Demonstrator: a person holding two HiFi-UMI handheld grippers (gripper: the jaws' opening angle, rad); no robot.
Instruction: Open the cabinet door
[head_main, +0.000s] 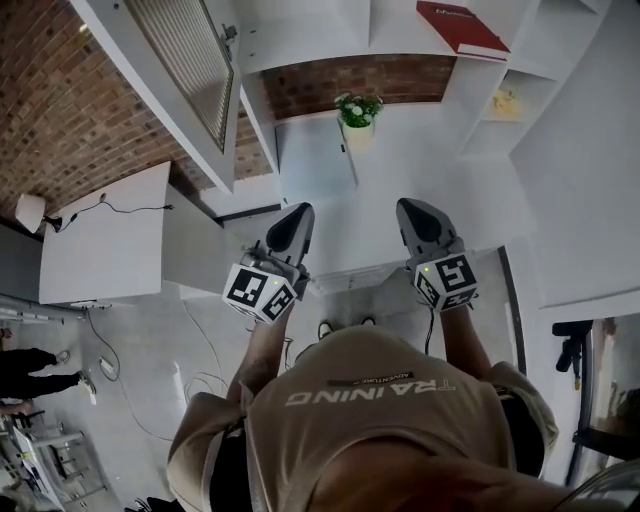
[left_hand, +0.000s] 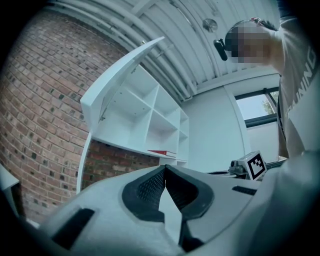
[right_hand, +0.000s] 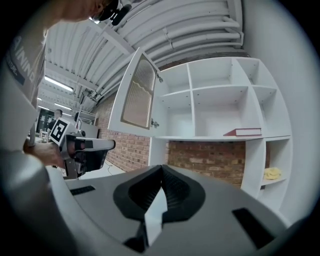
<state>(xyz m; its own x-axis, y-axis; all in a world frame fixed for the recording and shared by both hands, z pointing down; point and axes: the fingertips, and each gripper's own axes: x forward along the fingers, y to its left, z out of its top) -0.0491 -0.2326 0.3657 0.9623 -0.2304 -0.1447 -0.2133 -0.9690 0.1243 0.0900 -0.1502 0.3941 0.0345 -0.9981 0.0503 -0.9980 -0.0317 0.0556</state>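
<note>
Cabinet door (head_main: 185, 60) already hangs open, ahead-left, nearer the left gripper (head_main: 299, 212) than the right gripper (head_main: 411, 206); both pairs of fingers pinched together, empty.

The only print that can be read is the word TRAINING in pale capitals across the person's shirt (head_main: 372, 396), upside down in the head view; white lettering on the red book (head_main: 462, 28) is too small to read.

Left gripper (head_main: 297, 218), right gripper (head_main: 413, 211) side by side, jaws together, empty
</note>
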